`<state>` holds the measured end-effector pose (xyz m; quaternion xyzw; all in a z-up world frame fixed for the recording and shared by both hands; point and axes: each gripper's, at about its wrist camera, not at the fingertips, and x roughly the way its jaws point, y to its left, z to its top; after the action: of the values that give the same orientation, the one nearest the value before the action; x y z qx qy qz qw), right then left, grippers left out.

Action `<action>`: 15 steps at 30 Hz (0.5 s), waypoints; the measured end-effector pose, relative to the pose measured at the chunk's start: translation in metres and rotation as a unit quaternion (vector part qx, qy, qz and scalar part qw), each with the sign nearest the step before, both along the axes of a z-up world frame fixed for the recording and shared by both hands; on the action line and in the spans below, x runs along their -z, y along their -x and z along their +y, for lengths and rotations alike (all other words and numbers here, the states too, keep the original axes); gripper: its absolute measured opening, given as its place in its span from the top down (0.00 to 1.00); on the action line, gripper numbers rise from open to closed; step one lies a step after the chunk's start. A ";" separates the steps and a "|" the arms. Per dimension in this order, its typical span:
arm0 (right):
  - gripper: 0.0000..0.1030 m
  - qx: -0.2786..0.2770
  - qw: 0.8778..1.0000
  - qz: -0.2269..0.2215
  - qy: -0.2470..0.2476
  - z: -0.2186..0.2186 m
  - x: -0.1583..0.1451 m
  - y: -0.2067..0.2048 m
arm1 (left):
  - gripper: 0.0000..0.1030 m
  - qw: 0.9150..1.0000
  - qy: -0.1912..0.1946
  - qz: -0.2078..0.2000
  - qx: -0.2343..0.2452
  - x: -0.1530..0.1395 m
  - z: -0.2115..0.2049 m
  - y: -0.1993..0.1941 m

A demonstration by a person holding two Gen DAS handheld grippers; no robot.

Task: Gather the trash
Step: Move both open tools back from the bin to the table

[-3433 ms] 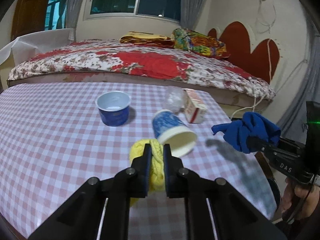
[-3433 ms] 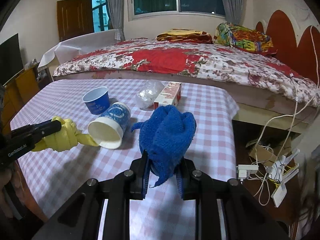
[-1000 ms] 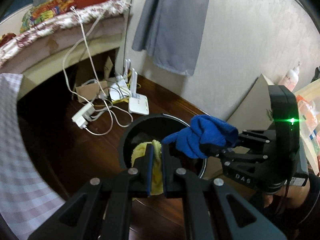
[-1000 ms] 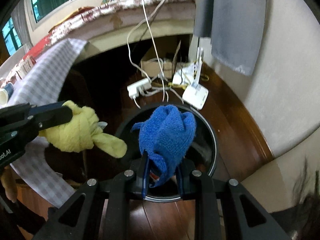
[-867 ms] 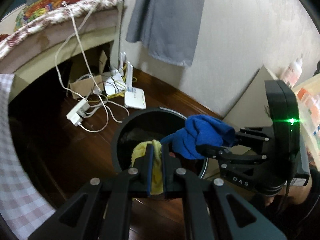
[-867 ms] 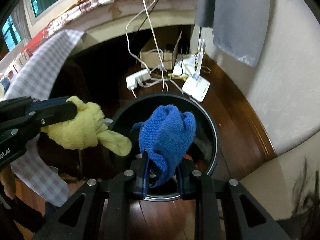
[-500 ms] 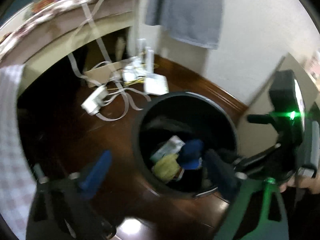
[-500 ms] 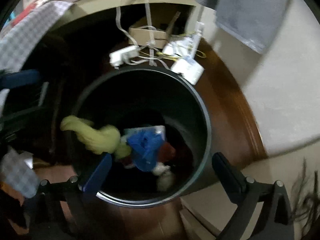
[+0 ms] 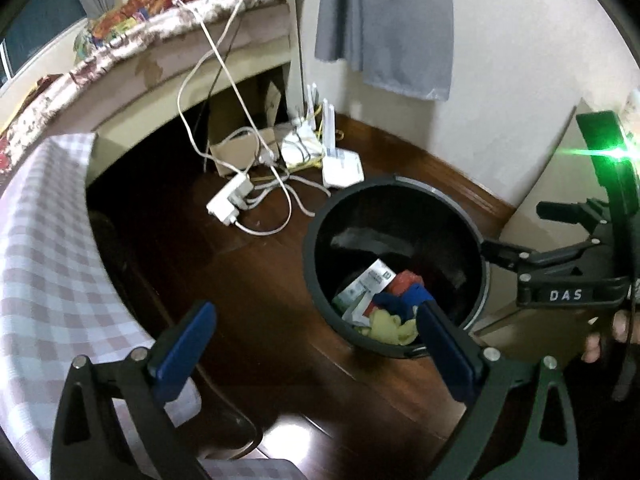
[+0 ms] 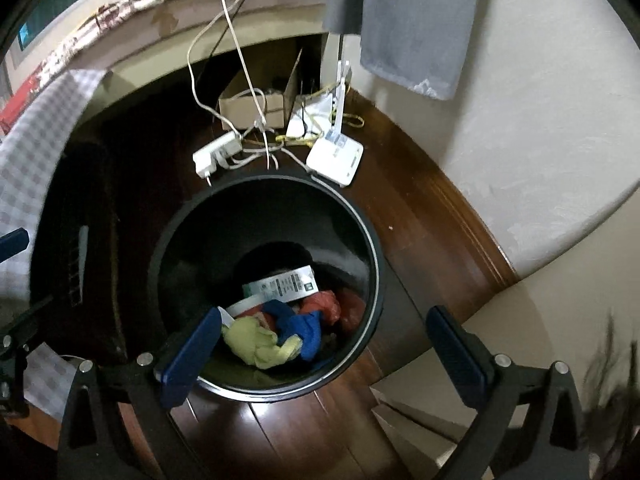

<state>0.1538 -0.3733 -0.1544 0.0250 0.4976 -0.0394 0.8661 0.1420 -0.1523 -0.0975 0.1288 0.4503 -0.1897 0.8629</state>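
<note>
Both cloths have just dropped: yellow cloth (image 10: 260, 342) and blue cloth (image 10: 304, 328) lie in the bin (image 10: 372, 248) below the left gripper (image 9: 316, 340) and right gripper (image 10: 324, 344), jaws just opened, empty; back to the table (image 9: 48, 264) next, I'd say.

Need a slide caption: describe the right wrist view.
Open right gripper above a round black trash bin holding a crumpled yellow cloth and blue cloth.

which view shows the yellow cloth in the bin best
The right wrist view: it looks almost straight down into the bin, so the whole yellow cloth shows. In the left wrist view the near rim hides part of the cloth.
</note>
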 end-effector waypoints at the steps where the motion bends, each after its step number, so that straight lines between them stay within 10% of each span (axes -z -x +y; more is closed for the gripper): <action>1: 0.00 0.000 1.000 -0.005 -0.001 0.002 -0.004 0.002 | 0.02 1.000 0.003 -0.002 -0.002 -0.002 0.002 -0.001; 15: 0.00 -0.024 0.998 -0.062 0.002 0.034 -0.060 0.023 | 0.02 0.997 0.029 -0.050 -0.047 -0.044 0.040 0.014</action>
<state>0.1305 -0.3388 -0.0942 0.0139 0.4429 -0.0175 0.8963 0.1276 -0.1125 -0.0534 0.0920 0.4062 -0.1556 0.8957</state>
